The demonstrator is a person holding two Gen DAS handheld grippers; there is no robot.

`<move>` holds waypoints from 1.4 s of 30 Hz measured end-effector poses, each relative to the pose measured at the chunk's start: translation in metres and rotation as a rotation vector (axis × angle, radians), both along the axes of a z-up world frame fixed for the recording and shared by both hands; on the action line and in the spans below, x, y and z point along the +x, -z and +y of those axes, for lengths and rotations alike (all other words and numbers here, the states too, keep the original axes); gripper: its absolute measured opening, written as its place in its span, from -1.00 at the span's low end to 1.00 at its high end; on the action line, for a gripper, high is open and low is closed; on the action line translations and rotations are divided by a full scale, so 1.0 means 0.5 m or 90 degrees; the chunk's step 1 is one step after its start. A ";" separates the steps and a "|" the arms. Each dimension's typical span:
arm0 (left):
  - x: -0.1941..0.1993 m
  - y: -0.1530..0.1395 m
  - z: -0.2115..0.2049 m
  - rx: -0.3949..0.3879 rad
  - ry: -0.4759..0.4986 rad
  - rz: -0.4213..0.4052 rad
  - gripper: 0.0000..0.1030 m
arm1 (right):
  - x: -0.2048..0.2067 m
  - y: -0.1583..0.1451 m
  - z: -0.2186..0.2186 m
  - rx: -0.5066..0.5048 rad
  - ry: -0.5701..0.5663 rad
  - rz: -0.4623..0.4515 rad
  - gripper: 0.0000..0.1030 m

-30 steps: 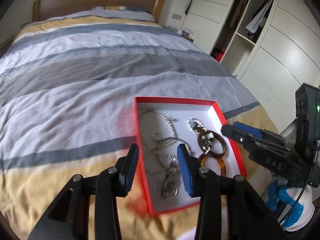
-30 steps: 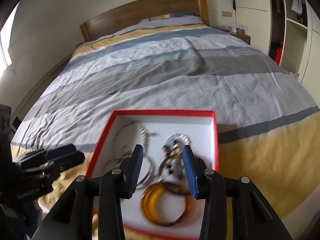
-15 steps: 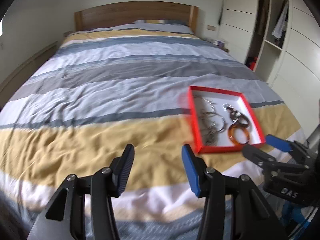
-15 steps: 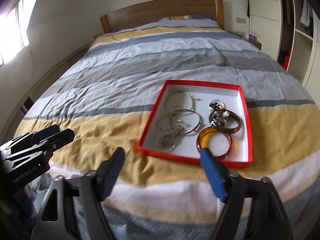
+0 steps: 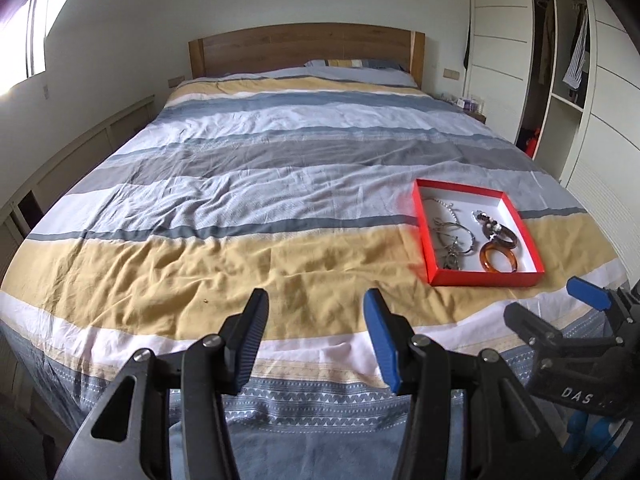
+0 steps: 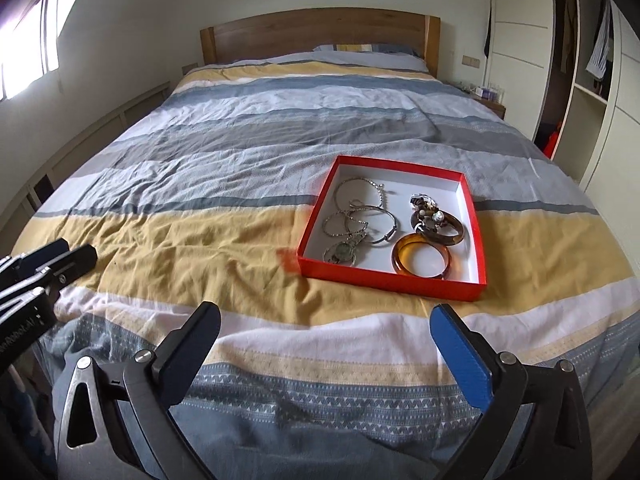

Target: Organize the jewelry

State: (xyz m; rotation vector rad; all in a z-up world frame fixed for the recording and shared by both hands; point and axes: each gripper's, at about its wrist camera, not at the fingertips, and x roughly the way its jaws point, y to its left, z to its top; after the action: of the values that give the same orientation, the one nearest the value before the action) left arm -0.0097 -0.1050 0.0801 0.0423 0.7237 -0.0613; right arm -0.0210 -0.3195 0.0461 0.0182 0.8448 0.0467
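Right wrist view: a red tray (image 6: 394, 278) is seen on the bed (image 6: 200, 240), bangles (image 6: 422, 260) and chains (image 6: 360, 220) inside. Both grippers (image 6: 324, 354) (image 5: 316, 332) are held open, empty, short of the tray. Bangles are judged stiff, slippery, best pinched across the rim; chains limp, tangle-prone.

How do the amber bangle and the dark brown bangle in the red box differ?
The amber bangle is translucent orange and plain; the brown bangle is dark, opaque, with beaded jewelry lying across it. The amber one sits at the box's near edge, the brown one just behind, touching it. Both are thick rings lying flat on the box's right side.
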 end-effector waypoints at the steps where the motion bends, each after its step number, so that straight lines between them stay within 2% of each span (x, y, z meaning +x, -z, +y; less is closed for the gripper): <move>1: -0.004 -0.001 0.001 0.001 -0.002 -0.004 -0.08 | -0.002 0.000 0.003 -0.004 -0.002 0.000 0.99; 7: -0.012 0.006 0.008 0.003 -0.010 0.001 -0.08 | -0.011 0.000 0.005 -0.013 0.003 -0.003 0.99; 22: 0.010 0.058 0.012 0.010 -0.030 0.041 -0.08 | -0.002 0.016 -0.028 0.011 0.024 0.004 0.99; 27: 0.010 0.074 0.007 0.041 -0.043 0.039 -0.08 | 0.002 0.026 -0.033 0.013 0.030 0.011 0.99; 42: 0.013 0.082 0.018 0.033 -0.045 0.041 -0.08 | 0.005 0.037 -0.031 0.008 0.033 0.017 0.99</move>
State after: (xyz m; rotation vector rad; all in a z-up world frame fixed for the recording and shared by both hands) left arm -0.0031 -0.0958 0.0390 0.0650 0.7913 0.0234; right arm -0.0183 -0.3349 0.0275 0.0531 0.8706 0.0037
